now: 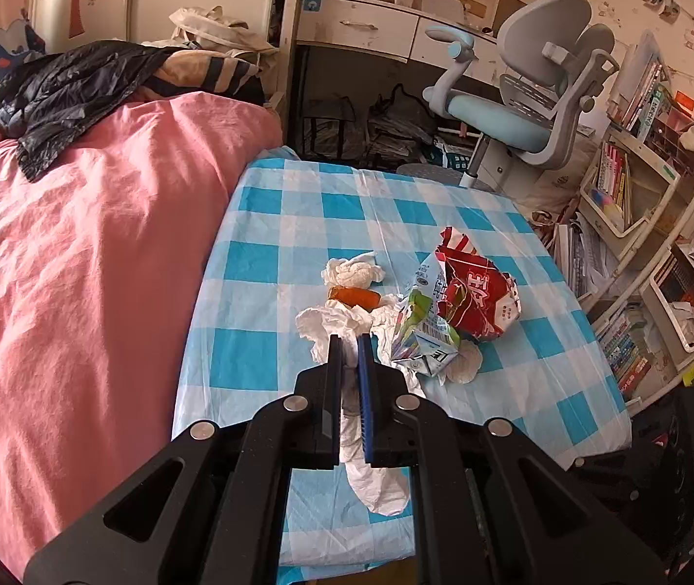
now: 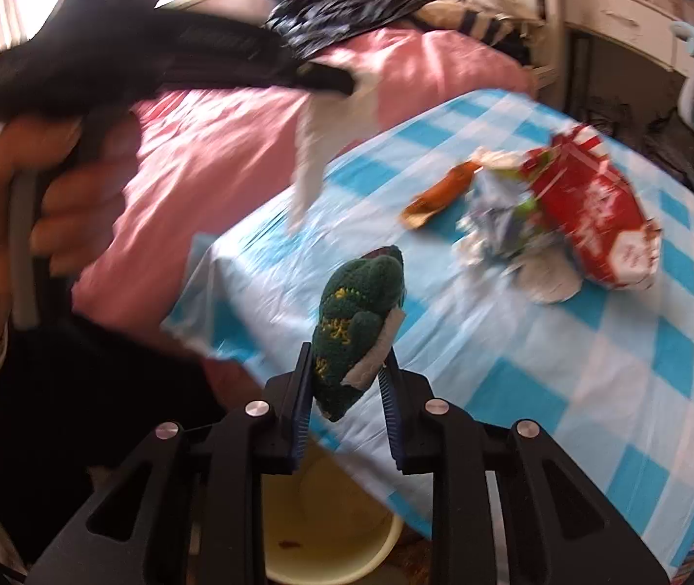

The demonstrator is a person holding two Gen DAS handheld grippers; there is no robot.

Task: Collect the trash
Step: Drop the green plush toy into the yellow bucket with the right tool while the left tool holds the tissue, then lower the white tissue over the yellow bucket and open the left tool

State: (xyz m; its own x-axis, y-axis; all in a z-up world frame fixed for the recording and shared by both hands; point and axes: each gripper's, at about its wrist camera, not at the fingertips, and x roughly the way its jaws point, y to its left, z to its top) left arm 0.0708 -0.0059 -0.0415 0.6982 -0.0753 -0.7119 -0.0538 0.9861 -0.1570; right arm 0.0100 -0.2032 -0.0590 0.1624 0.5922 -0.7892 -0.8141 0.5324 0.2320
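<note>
Our left tongs (image 1: 349, 346) are clenched on a white tissue (image 1: 371, 477), which hangs limp below the pads with its long axis running down toward the near table edge. Our right tongs (image 2: 347, 365) grip a green wrapper (image 2: 356, 321) with yellow print; it stands nearly upright between the pads, its long axis tilted slightly right, its top pointing away from us. Both tongs slant downward over the table (image 1: 259, 263) with its blue-and-white check cloth.

Beyond the left tongs lies the rest of the trash: more crumpled tissues (image 1: 354, 268), an orange wrapper (image 1: 354, 296) between them, then a green-and-white carton (image 1: 425, 326) touching a red bag (image 1: 478, 297). The bag's long axis runs away from us.

Only the right view shows the yellow bin (image 2: 327, 526) under the near table edge, directly below the green wrapper. It also shows our left hand (image 2: 29, 195) wrapped round the handle of the left tongs, raised at the bed side of the table, with the tissue (image 2: 312, 156) dangling from them, blurred. The left view alone shows the chair (image 1: 517, 97) and the bookshelves (image 1: 639, 204) on the right. The pink bed (image 1: 78, 268) lies left of the table.
</note>
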